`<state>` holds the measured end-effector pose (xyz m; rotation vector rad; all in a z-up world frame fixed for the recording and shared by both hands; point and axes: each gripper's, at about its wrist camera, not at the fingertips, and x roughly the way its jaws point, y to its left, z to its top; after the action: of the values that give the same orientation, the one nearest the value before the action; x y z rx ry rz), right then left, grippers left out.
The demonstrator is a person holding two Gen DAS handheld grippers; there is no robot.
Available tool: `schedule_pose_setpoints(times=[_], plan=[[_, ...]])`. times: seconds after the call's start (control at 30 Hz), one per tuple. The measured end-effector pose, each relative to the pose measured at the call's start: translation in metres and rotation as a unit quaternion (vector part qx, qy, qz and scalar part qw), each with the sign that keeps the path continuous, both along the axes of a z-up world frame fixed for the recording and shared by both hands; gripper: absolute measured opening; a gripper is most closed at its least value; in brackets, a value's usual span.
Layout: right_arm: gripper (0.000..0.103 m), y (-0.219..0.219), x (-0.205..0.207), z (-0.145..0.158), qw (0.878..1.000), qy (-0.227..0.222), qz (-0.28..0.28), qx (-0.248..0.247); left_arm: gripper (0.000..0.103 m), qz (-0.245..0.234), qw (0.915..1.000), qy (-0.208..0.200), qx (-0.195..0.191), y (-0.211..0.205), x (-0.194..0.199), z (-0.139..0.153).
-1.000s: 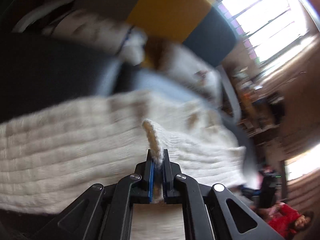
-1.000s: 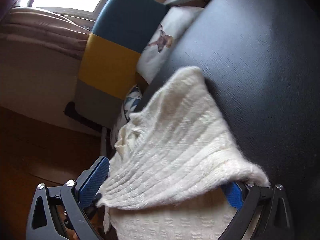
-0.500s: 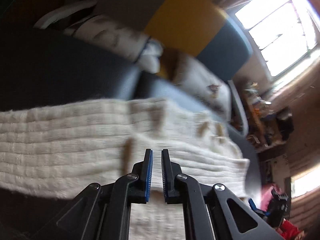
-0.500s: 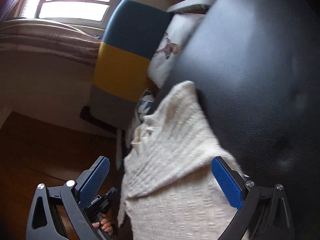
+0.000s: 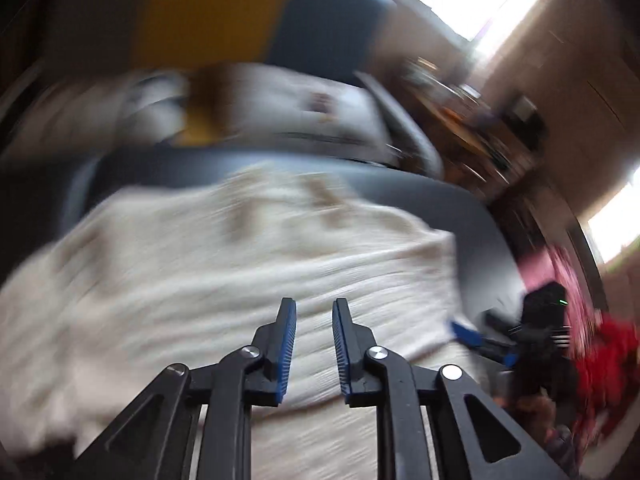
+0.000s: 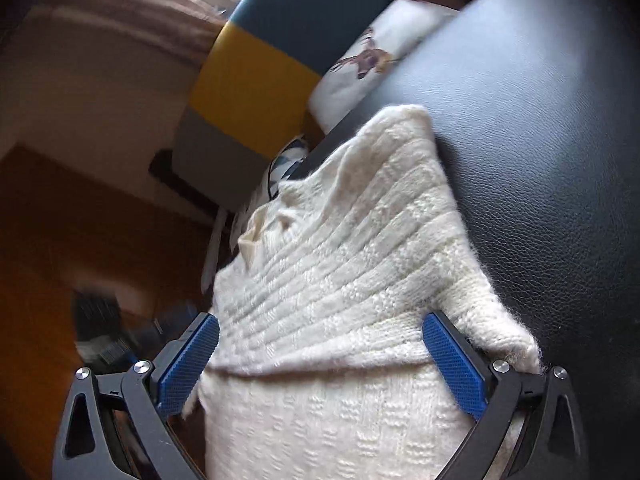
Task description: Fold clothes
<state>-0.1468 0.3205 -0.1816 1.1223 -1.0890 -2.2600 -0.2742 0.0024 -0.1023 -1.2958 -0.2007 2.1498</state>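
Left tongs (image 5: 314, 344) released sweater (image 5: 240, 272) fold, parted wider, now empty.

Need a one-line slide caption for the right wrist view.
Right gripper open wide around a folded cream knit sweater lying on a black leather seat.

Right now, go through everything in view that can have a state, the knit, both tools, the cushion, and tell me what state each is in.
Cream knit sweater: partly folded, one layer lapped over another, lying on the black surface.
Left tool: open, nothing between its fingers, above the sweater.
Right tool: open wide, fingers either side of the folded edge, not clamped.
Printed cushion: wedged between the black surface and the striped chair back.
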Motion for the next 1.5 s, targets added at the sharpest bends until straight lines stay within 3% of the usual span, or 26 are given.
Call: schedule_pose_setpoints(times=[0.1, 0.23, 0.4, 0.63, 0.73, 0.77, 0.8, 0.87, 0.9, 0.97, 1.0, 1.1, 1.2, 1.33, 1.43, 1.5], plan=[[0.103, -0.001, 0.003, 0.0, 1.0, 0.015, 0.018, 0.009, 0.022, -0.098, 0.9951, 0.008, -0.011, 0.077, -0.015, 0.007], [0.103, -0.005, 0.007, 0.002, 0.998, 0.036, 0.038, 0.034, 0.024, -0.157, 0.9865, -0.015, -0.042, 0.132, -0.042, -0.012], [0.103, -0.009, 0.015, 0.003, 0.994, 0.064, 0.059, 0.066, 0.024, -0.231, 0.9687, -0.044, -0.081, 0.2, -0.077, -0.035], [0.103, -0.01, 0.019, 0.003, 0.992, 0.076, 0.066, 0.075, 0.028, -0.294, 0.9481, -0.089, -0.081, 0.239, -0.1, -0.059], [0.103, -0.011, 0.019, 0.003, 0.992, 0.078, 0.064, 0.08, 0.026, -0.304, 0.942, -0.108, -0.092, 0.25, -0.104, -0.073], [0.103, -0.012, 0.019, 0.003, 0.992, 0.078, 0.064, 0.081, 0.021, -0.306, 0.942, -0.102, -0.094, 0.252, -0.102, -0.074], [0.103, -0.013, 0.02, 0.004, 0.991, 0.078, 0.062, 0.086, 0.01, -0.306, 0.9443, -0.079, -0.09, 0.252, -0.098, -0.067], [0.103, -0.017, 0.02, 0.004, 0.99, 0.077, 0.06, 0.099, 0.007, -0.306, 0.949, -0.026, -0.072, 0.249, -0.086, -0.05], [0.103, -0.019, 0.02, 0.005, 0.989, 0.076, 0.06, 0.108, 0.007, -0.301, 0.9494, -0.001, -0.089, 0.25, -0.081, -0.05], [0.103, -0.023, 0.021, 0.006, 0.988, 0.074, 0.06, 0.125, 0.007, -0.283, 0.9427, 0.042, -0.171, 0.256, -0.073, -0.068], [0.103, -0.025, 0.021, 0.007, 0.987, 0.073, 0.06, 0.133, 0.007, -0.274, 0.9413, 0.056, -0.188, 0.256, -0.07, -0.072], [0.103, -0.027, 0.021, 0.008, 0.986, 0.072, 0.06, 0.142, 0.009, -0.252, 0.9505, 0.07, -0.167, 0.251, -0.067, -0.069], [0.103, -0.025, 0.022, 0.008, 0.986, 0.071, 0.059, 0.138, 0.011, -0.226, 0.9648, 0.045, -0.126, 0.234, -0.07, -0.059], [0.103, -0.023, 0.023, 0.01, 0.987, 0.068, 0.06, 0.134, 0.016, -0.145, 0.988, 0.028, -0.045, 0.17, -0.07, -0.032], [0.103, -0.027, 0.02, 0.022, 0.985, 0.062, 0.057, 0.153, 0.016, -0.089, 0.9958, 0.018, -0.015, 0.108, -0.059, -0.025], [0.103, -0.033, 0.015, 0.035, 0.981, 0.068, 0.055, 0.176, 0.016, -0.055, 0.9982, 0.018, -0.018, 0.068, -0.047, -0.025]])
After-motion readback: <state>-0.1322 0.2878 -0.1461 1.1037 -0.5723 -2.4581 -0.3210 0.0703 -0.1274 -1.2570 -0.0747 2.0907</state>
